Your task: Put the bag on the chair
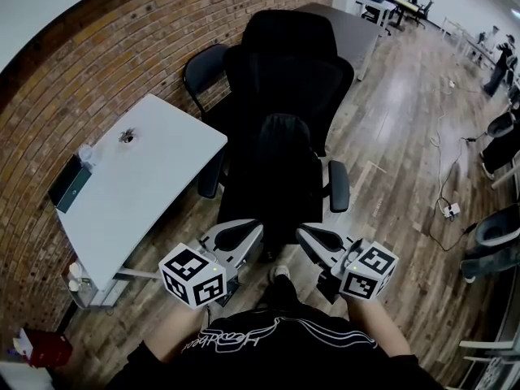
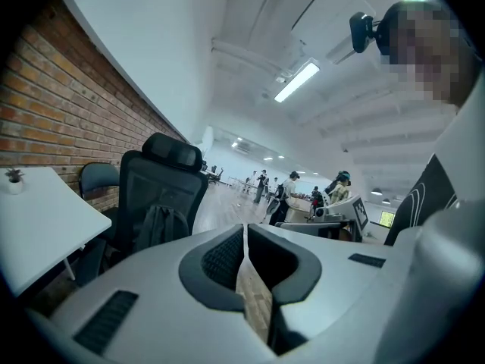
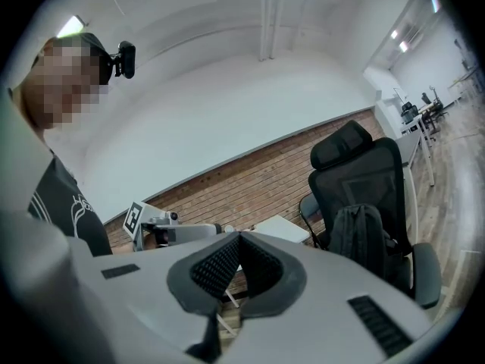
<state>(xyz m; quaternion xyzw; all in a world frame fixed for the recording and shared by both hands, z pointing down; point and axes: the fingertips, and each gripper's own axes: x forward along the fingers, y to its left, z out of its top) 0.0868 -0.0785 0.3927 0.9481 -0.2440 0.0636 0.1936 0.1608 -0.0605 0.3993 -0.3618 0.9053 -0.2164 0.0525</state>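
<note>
A black backpack (image 1: pixel 280 165) stands upright on the seat of a black office chair (image 1: pixel 292 63), leaning against its backrest. The same bag (image 2: pixel 161 226) shows on the chair (image 2: pixel 163 177) in the left gripper view, and the bag (image 3: pixel 364 233) shows again in the right gripper view. My left gripper (image 1: pixel 258 227) hovers just in front of the chair, shut and empty. Beside it my right gripper (image 1: pixel 301 232) is also shut with nothing between its jaws. Both are held close to the person's body, apart from the bag.
A white table (image 1: pixel 134 185) stands against the brick wall at the left, with a small plant (image 1: pixel 127 136) on it. A second dark chair (image 1: pixel 203 71) sits behind. Cables (image 1: pixel 443 177) lie on the wooden floor at right, near more chairs (image 1: pixel 500 234).
</note>
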